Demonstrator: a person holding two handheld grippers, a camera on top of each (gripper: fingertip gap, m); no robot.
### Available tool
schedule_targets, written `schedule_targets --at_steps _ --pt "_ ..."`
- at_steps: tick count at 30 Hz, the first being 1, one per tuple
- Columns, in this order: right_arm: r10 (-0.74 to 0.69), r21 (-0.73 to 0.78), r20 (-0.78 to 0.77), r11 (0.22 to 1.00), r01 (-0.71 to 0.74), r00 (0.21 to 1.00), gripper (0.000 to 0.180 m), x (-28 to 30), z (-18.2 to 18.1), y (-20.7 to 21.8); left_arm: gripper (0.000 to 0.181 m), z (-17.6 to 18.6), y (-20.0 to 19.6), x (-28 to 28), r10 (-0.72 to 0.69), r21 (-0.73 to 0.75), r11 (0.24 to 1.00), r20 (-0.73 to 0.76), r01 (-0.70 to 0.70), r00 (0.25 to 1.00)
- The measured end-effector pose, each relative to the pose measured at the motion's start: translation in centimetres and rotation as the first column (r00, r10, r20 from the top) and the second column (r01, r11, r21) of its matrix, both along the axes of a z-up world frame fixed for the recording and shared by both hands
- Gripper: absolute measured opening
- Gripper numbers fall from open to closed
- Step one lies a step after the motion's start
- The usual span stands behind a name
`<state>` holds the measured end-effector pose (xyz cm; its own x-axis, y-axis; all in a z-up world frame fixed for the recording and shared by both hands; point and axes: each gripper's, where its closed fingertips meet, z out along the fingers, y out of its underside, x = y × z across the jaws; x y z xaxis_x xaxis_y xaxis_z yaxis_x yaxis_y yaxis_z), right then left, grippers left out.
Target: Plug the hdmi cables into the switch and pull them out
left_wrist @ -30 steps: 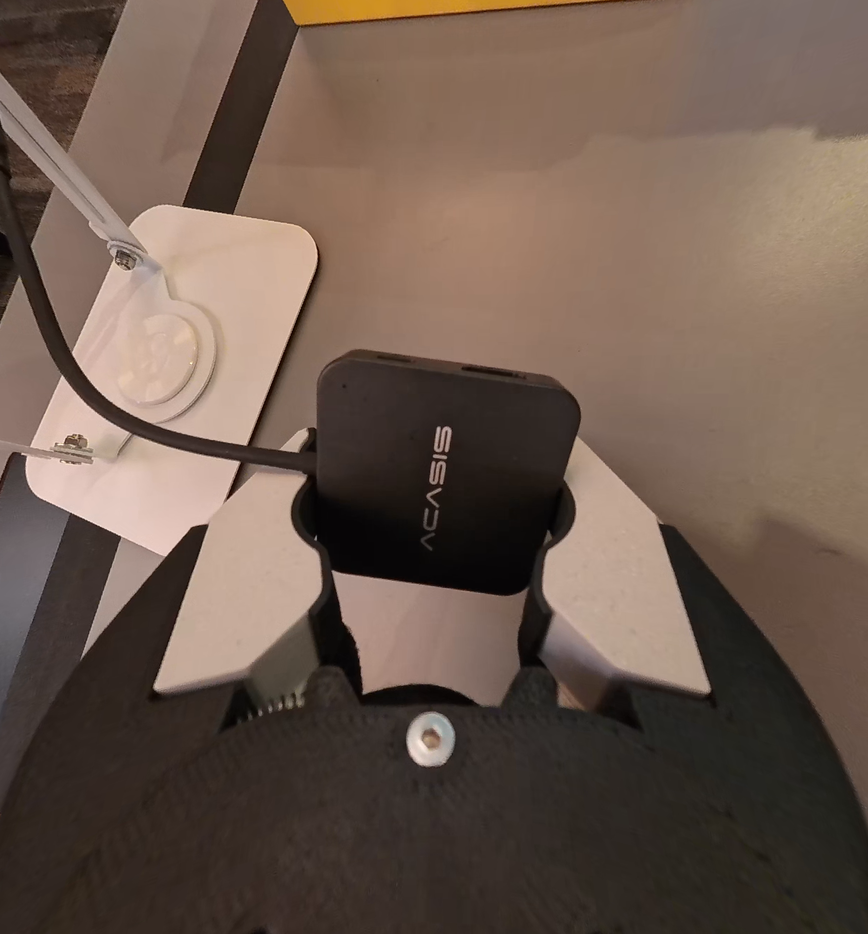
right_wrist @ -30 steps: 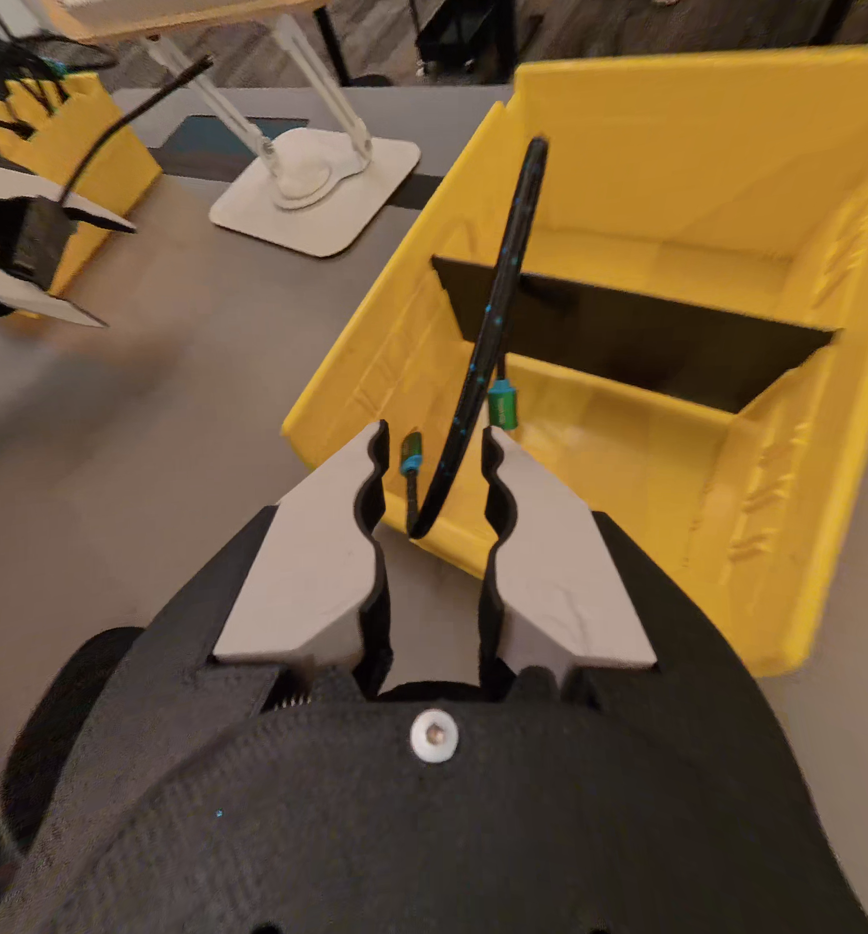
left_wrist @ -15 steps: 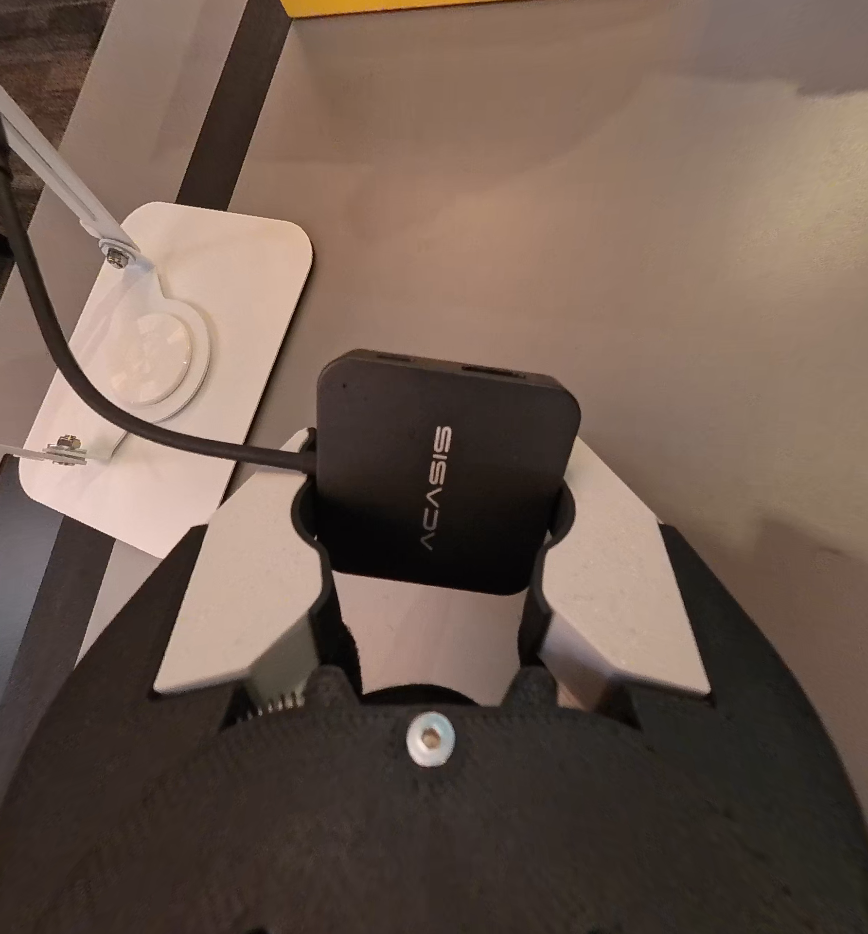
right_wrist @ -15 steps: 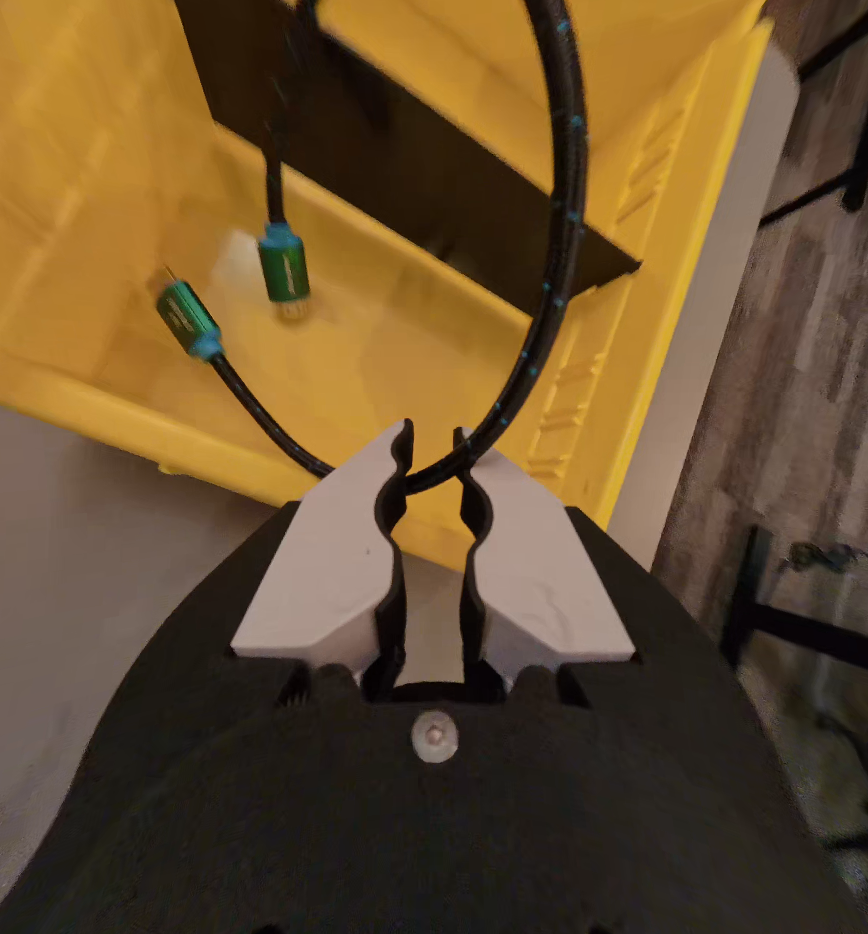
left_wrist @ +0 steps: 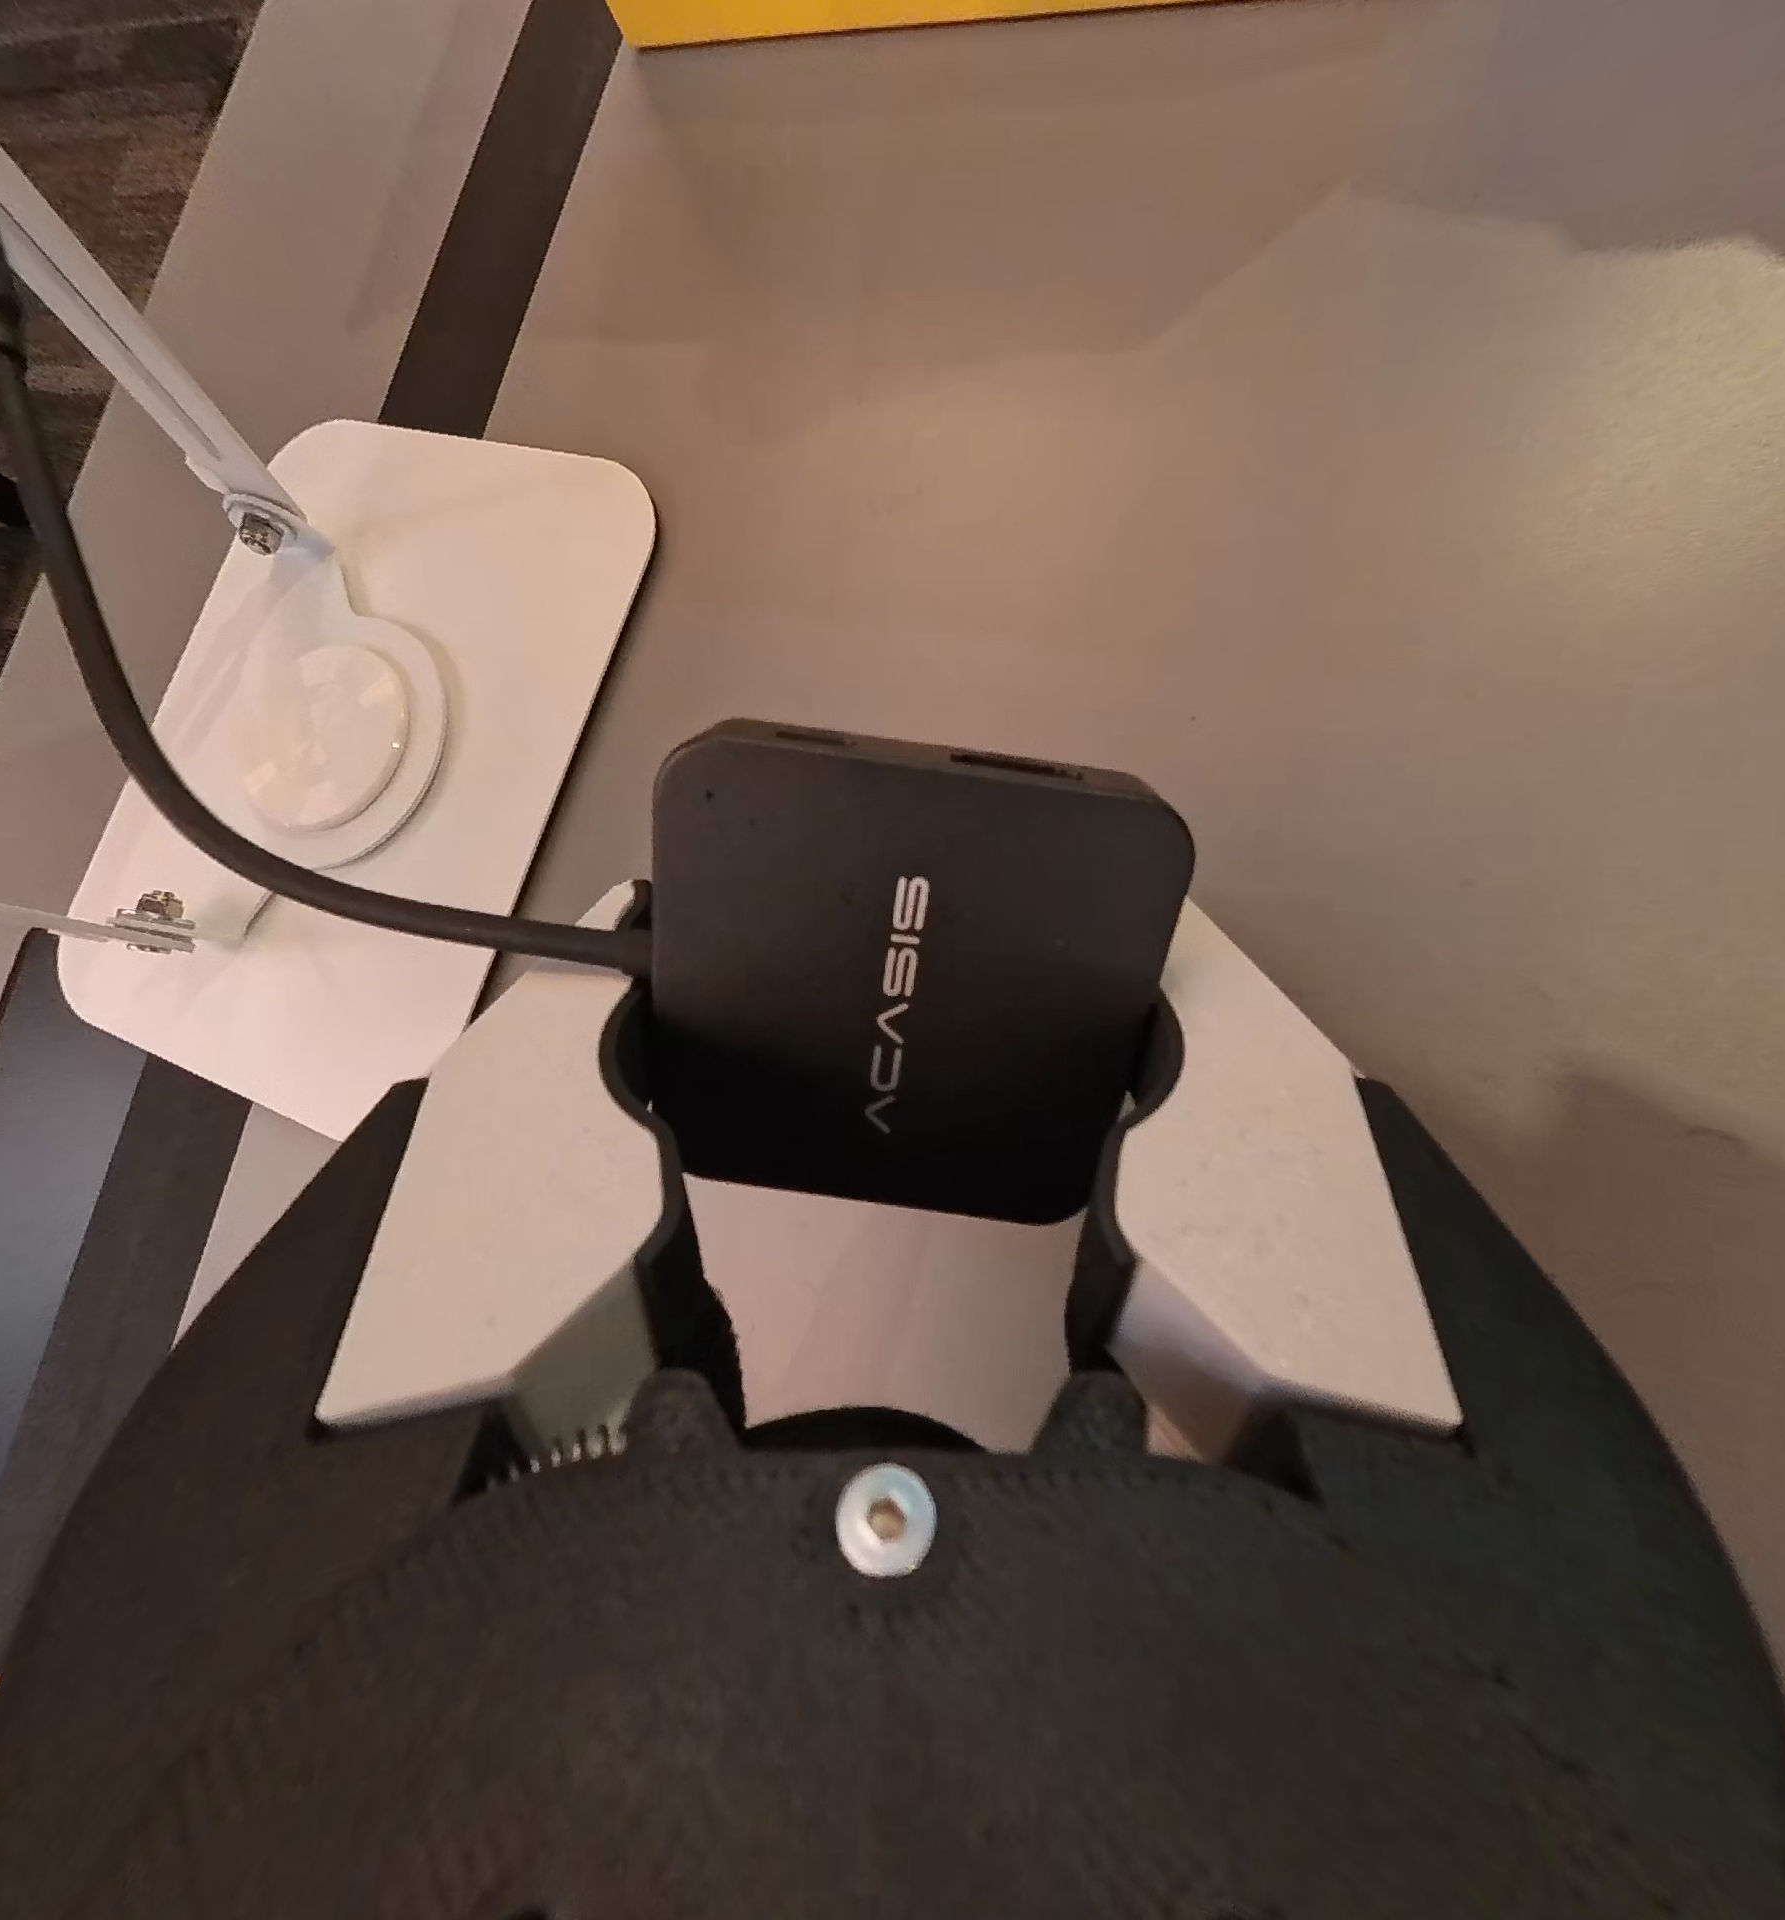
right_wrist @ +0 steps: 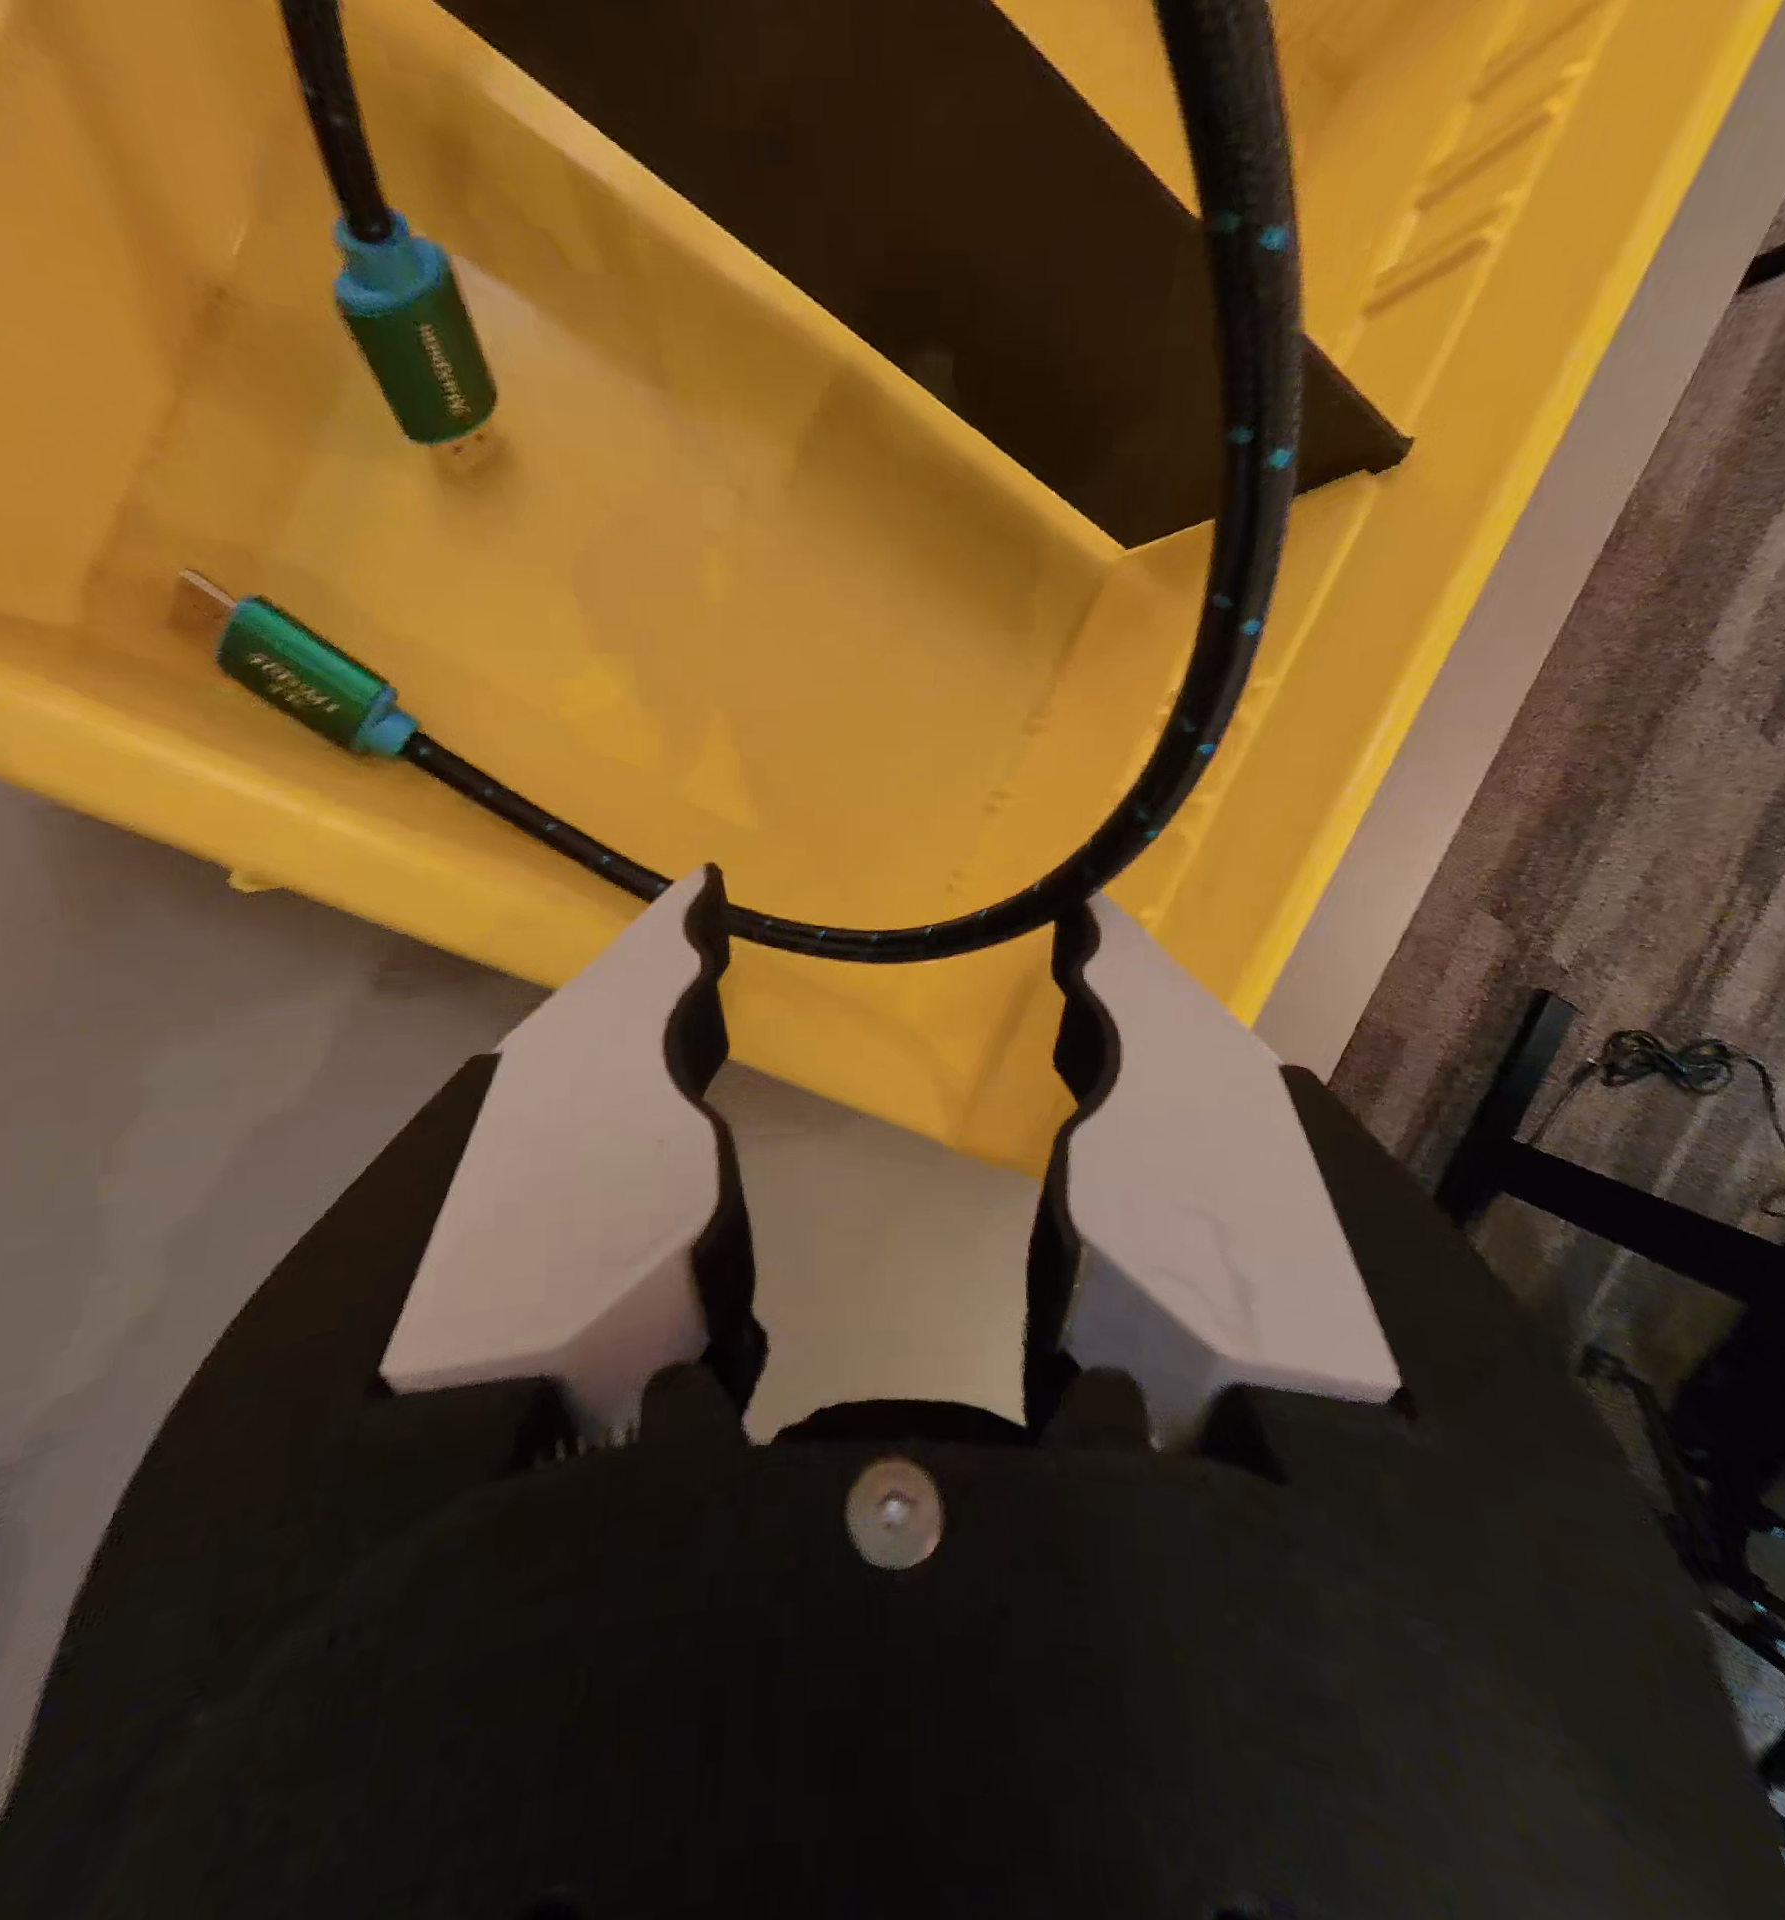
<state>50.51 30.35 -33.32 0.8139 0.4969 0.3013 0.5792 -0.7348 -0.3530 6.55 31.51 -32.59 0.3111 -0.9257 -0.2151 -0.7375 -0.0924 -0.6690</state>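
My left gripper [left_wrist: 909,925] is shut on the black square switch [left_wrist: 919,997] and holds it flat above the grey table, its two end ports facing away. The switch's own thin black lead [left_wrist: 140,748] runs off to the upper left. My right gripper [right_wrist: 890,904] is open, jaws well apart. The braided black HDMI cable [right_wrist: 1246,499] loops across the gap at the fingertips. Its two green plugs are over the yellow bin [right_wrist: 867,665]: one [right_wrist: 415,332] hangs down, the other [right_wrist: 301,675] is near the bin's front wall.
A white lamp base [left_wrist: 348,758] with slanted arms stands left of the switch. A black divider [right_wrist: 919,208] crosses the bin. The table edge and wood floor with cables [right_wrist: 1646,727] lie to the right. A yellow bin edge [left_wrist: 867,16] shows far ahead in the left wrist view. Across from one pair of fingers to the other is roughly 45 cm. About 15 cm separates my left fingertips from the white lamp base [left_wrist: 348,758].
My right gripper has opened its jaws and no longer pinches the braided cable; the bin and plugs look closer. The left gripper and switch have hardly moved.
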Motion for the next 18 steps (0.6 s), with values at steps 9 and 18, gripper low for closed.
schedule_targets --at_steps 9,18 --pt "0.053 0.147 -0.042 0.988 -0.046 0.998 0.059 -2.0 5.0 -0.4 0.087 0.4 -0.1 0.2 -0.003 0.012 1.0 0.009 0.003 1.0" --pt "0.586 0.352 -0.347 0.805 -0.478 0.732 0.057 -27.0 10.4 -2.0 0.088 2.0 -0.6 1.8 -0.026 0.085 0.996 0.037 0.023 0.999"
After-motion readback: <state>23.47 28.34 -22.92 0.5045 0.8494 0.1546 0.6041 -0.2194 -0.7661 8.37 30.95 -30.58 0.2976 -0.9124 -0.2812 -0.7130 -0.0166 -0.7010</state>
